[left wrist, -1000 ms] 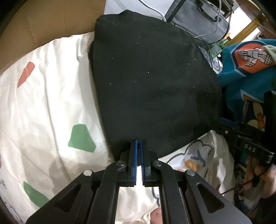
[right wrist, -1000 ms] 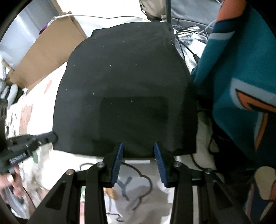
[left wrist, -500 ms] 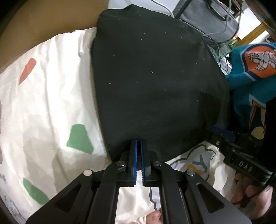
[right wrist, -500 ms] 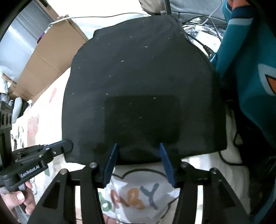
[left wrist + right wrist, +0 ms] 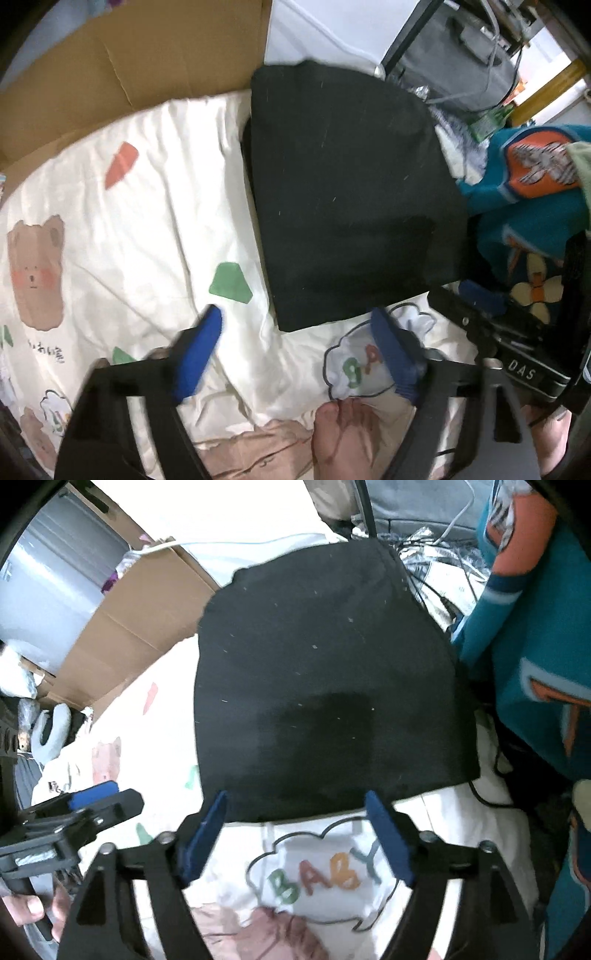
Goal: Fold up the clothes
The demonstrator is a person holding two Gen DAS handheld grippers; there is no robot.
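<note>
Both claws, left gripper (image 5: 295, 334) and right gripper (image 5: 295, 812), have just opened wide, holding nothing; the folded black cloth (image 5: 328, 686) lies flat, seemingly done.

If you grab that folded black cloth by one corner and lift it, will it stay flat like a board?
Probably not. The black cloth lies soft and flat on the printed sheet, so it would likely droop and unfold. It looks light. It shouldn't roll or break, and fabric probably won't slip easily.
</note>
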